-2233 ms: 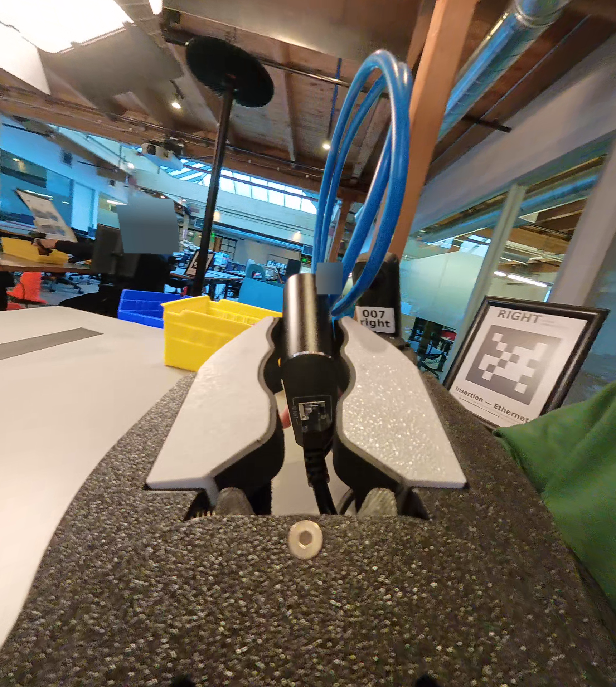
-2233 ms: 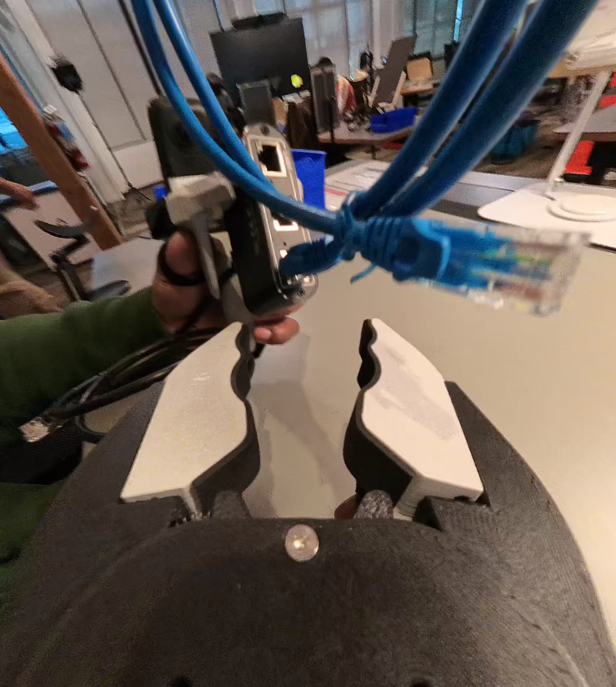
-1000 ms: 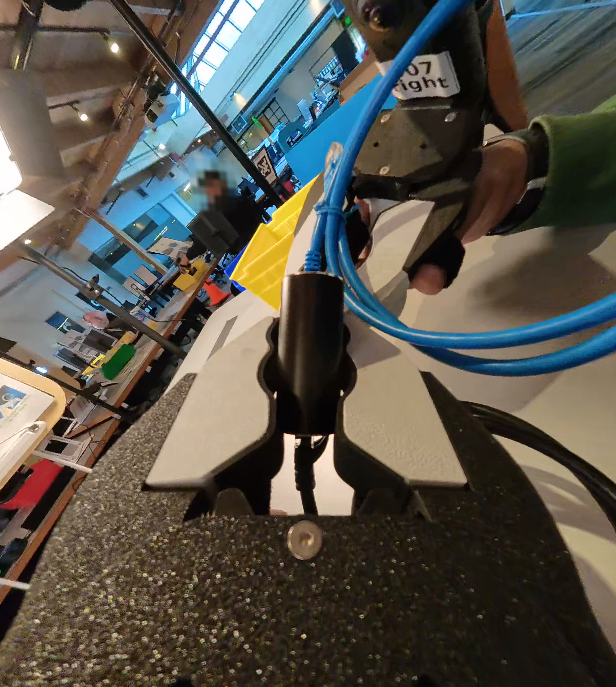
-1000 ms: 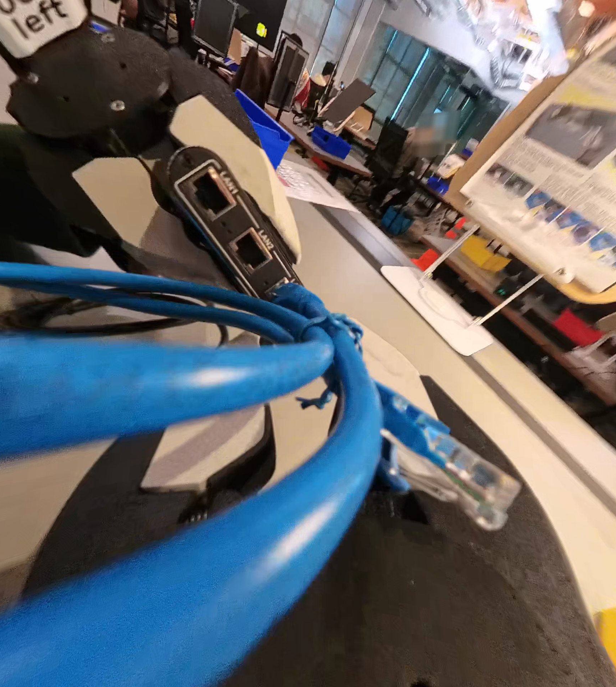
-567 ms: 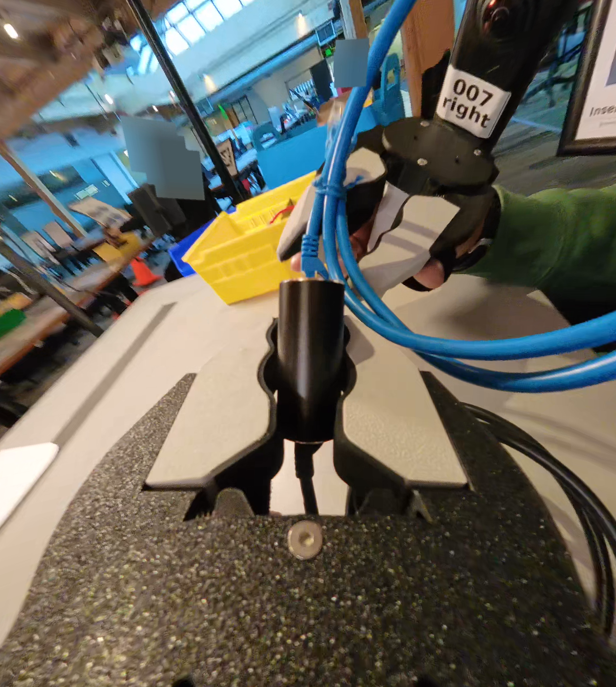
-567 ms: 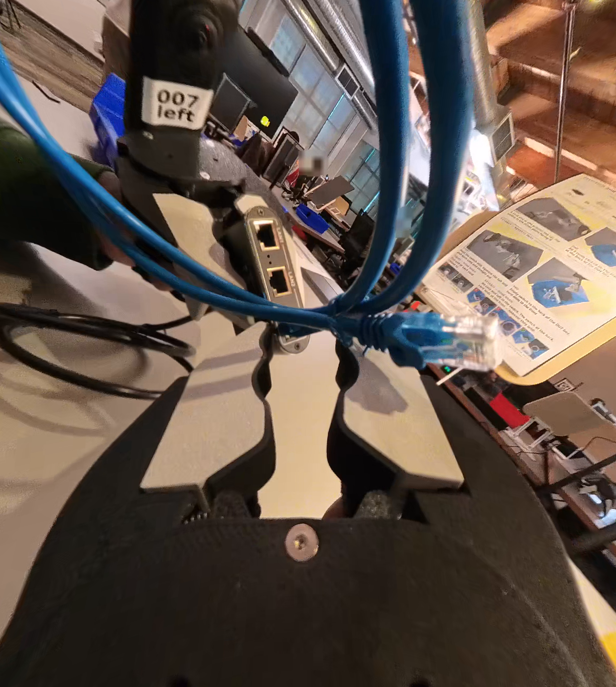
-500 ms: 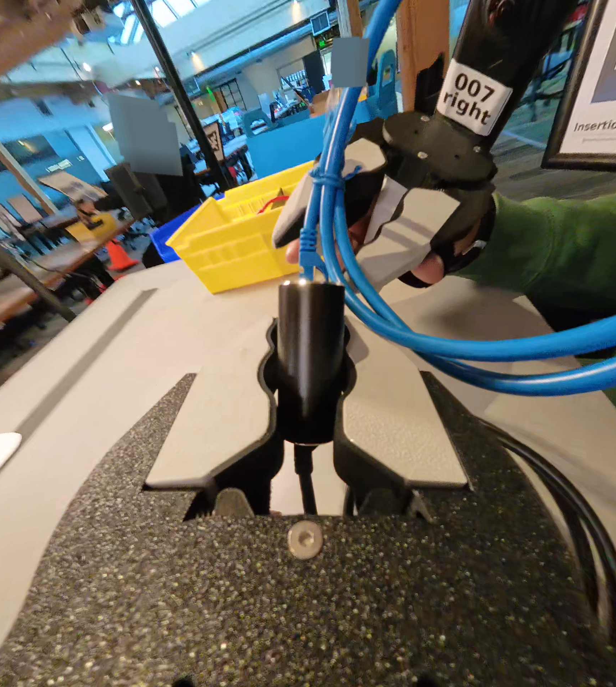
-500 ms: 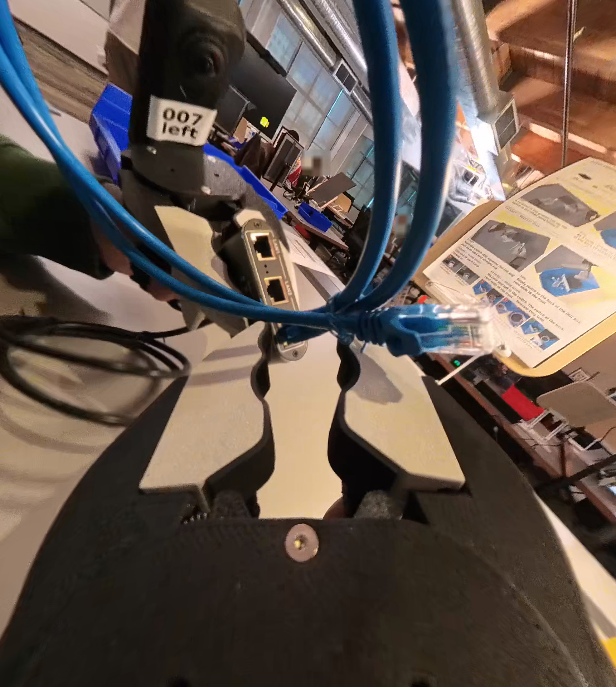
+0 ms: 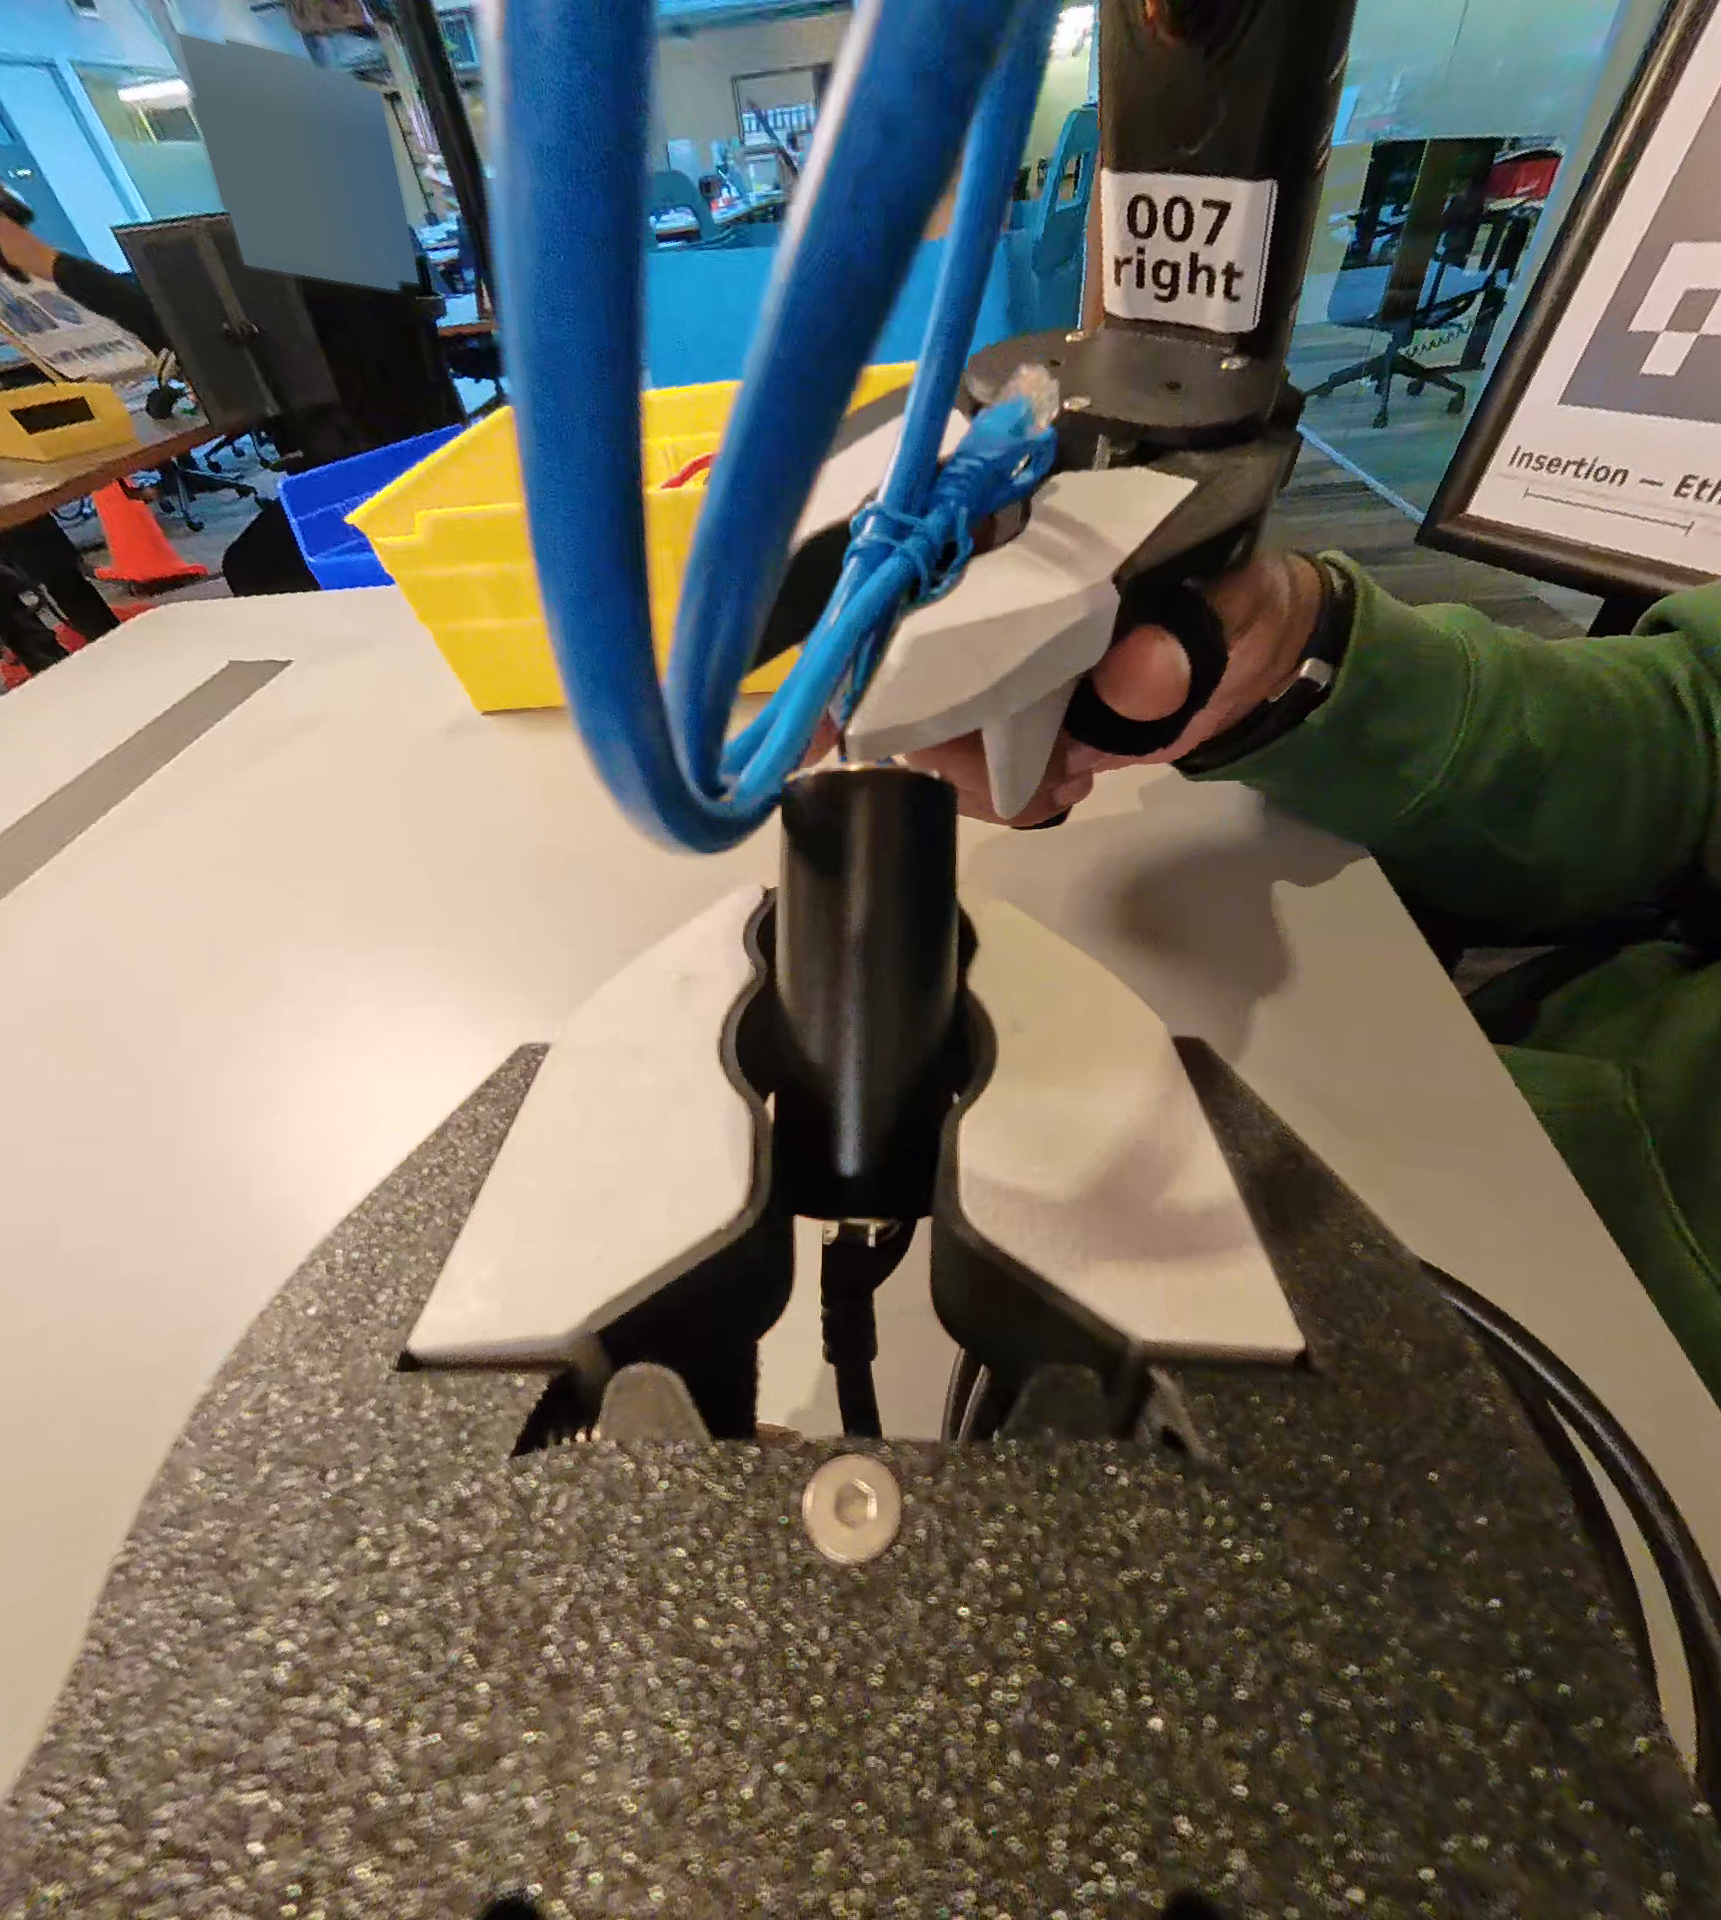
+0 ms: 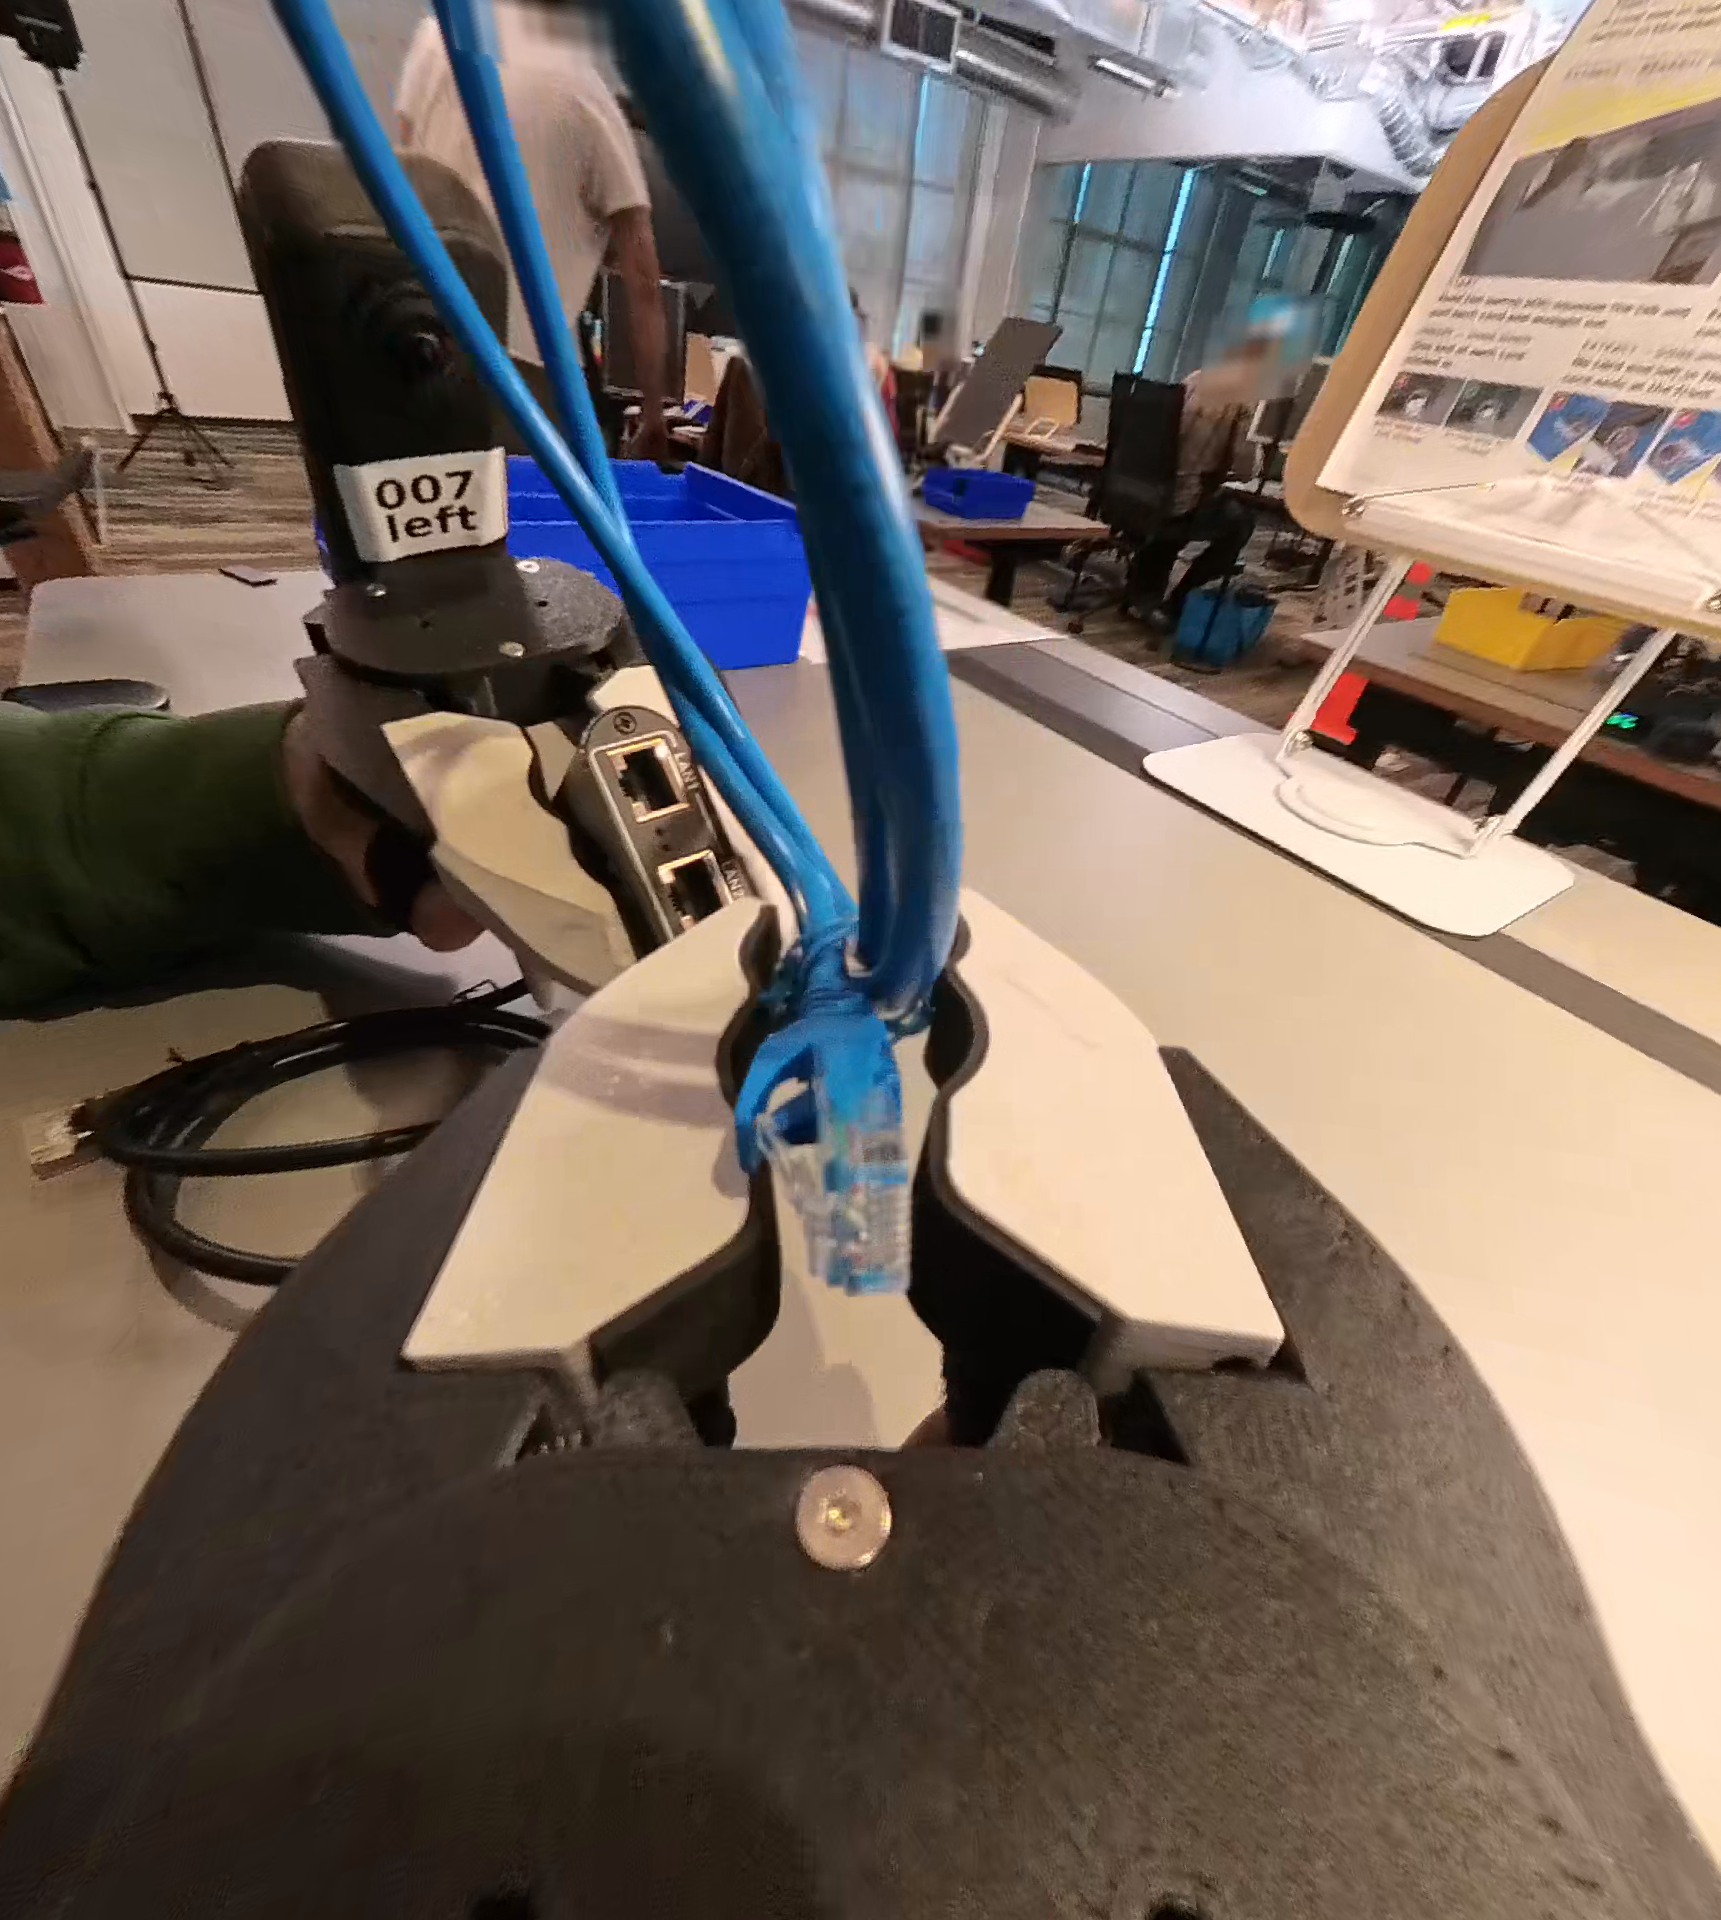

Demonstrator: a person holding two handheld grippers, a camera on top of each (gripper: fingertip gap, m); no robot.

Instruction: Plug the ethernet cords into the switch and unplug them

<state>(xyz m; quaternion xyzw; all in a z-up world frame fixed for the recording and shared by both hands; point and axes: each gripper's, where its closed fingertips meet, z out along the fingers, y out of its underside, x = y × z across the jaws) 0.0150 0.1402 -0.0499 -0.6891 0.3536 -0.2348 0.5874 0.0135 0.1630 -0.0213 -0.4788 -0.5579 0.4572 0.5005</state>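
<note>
My left gripper is shut on a black switch, held upright above the grey table. In the right wrist view the switch shows two ports, both empty. My right gripper is shut on a tied bundle of blue ethernet cord. Its clear plug hangs between the fingers, pointing back at the camera. In the left wrist view the right gripper holds the cord just behind and above the switch, with the plug pointing up. The cord loops rise out of frame.
A black cable lies coiled on the table under the left gripper. A yellow bin and a blue bin stand at the table's far side. A poster stand sits on the right; a framed sign stands behind the green sleeve. My left and right fingertips are right by each other.
Both grippers have tilted level with the table. The right gripper has turned the cord bundle, so the plug swung from pointing sideways to pointing back at its camera. The switch stays gripped.
</note>
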